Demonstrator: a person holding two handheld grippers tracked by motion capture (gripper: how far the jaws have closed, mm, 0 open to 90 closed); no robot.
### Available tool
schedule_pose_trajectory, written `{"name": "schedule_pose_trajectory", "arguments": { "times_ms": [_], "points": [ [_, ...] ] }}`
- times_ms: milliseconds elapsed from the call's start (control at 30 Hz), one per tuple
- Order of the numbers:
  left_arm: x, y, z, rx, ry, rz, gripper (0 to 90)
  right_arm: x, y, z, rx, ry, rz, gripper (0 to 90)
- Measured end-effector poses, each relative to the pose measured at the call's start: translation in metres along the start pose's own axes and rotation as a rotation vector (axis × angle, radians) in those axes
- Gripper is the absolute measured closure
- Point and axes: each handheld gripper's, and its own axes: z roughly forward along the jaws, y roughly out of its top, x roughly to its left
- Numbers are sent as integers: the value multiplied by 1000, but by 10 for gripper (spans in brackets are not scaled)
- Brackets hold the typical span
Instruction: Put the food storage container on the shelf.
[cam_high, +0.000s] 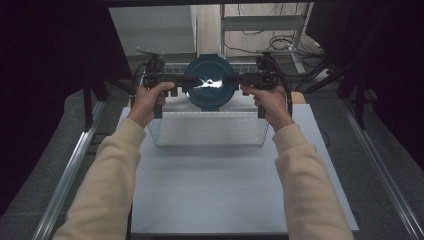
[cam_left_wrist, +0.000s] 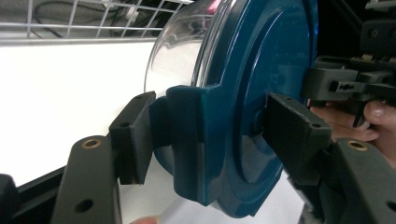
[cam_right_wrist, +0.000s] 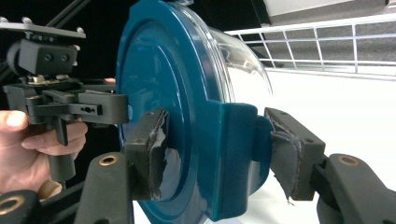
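A round clear container (cam_high: 210, 82) with a teal lid (cam_left_wrist: 261, 70) is held on its side in the air over the far end of a wire basket (cam_high: 207, 114), lid toward the person. My left gripper (cam_high: 187, 82) grips it from the left. In the left gripper view its jaws (cam_left_wrist: 210, 130) close across a teal latch tab (cam_left_wrist: 187, 140), one pad behind the tab, the other on the lid's face. My right gripper (cam_high: 232, 80) holds the opposite side. Its worn pads (cam_right_wrist: 154, 154) clamp the other latch tab (cam_right_wrist: 233, 154). The clear bowl (cam_right_wrist: 243, 56) bulges away behind the lid.
The wire basket stands at the far end of a white table (cam_high: 215, 185), its mesh wall (cam_left_wrist: 93, 18) close behind the container. Metal rails (cam_high: 70, 170) run along both sides of the table. Dark curtains and a cabled shelf frame (cam_high: 260, 25) lie beyond.
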Motion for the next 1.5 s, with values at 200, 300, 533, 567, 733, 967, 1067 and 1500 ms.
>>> {"name": "schedule_pose_trajectory", "arguments": {
  "times_ms": [200, 300, 533, 567, 733, 967, 1067, 1500],
  "points": [
    [6, 6, 5, -5, -2, -39, 352, -7, 4, 6, -15, 0, 50, 413],
    [10, 9, 9, -13, -10, -62, 350, -12, 6, 8, -9, 1, 89, 409],
    [17, 11, 21, -17, -20, -131, 325, -26, 6, 13, -3, 12, 190, 381],
    [18, 11, 23, -20, -25, -145, 321, -28, 6, 14, -1, 14, 204, 373],
    [23, 11, 31, -26, -29, -197, 314, -41, 5, 17, 6, 26, 283, 358],
    [25, 9, 34, -38, -29, -217, 306, -45, 2, 20, -4, 24, 341, 345],
    [24, 8, 34, -39, -26, -213, 302, -44, 1, 20, -8, 16, 344, 340],
    [-4, 1, 5, -115, 147, -7, 215, -3, -4, -3, -49, -172, 93, 141]
  ]
}}
